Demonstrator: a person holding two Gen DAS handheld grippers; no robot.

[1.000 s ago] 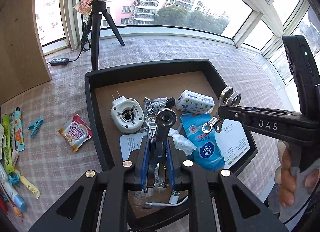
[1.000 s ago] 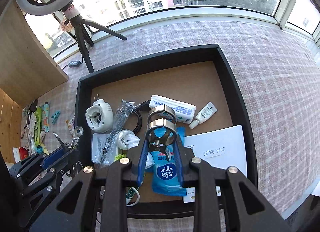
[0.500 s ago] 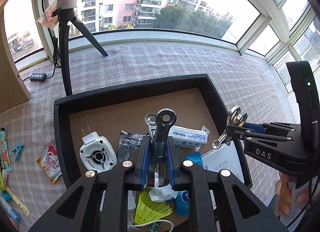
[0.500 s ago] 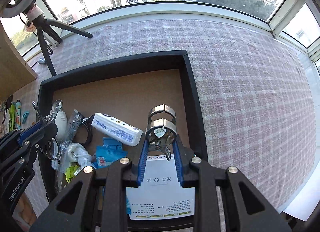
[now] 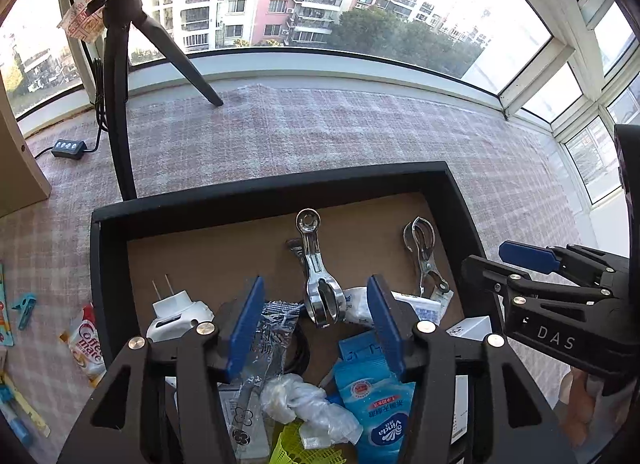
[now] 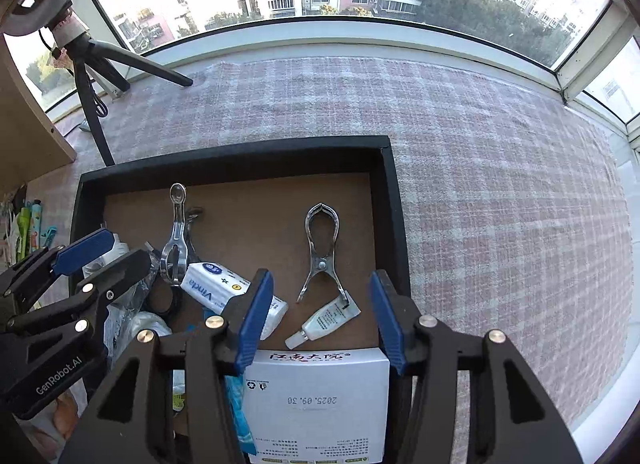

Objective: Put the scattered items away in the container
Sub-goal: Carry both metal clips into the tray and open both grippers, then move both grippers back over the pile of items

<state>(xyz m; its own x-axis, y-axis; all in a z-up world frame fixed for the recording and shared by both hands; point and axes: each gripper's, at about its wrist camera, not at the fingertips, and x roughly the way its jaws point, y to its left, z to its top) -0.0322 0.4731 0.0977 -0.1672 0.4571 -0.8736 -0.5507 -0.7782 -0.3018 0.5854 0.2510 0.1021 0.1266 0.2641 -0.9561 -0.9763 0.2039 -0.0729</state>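
Left wrist: both grippers (image 5: 316,322) (image 6: 320,314) opening, empty; shiny steel clips (image 5: 318,276) (image 6: 322,250) in tray (image 5: 256,194).

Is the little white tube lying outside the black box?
No, the white tube lies on the brown floor inside the black box, just below the shiny metal clip.

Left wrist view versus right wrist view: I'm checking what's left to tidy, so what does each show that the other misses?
Only the left wrist view shows the Coffee-mate sachet on the cloth outside the tray and the white plug adapter inside.

Only the right wrist view shows the small white tube and the dated white box.

Both show the black tray, two metal clips lying in it, and the blue clothespin outside.
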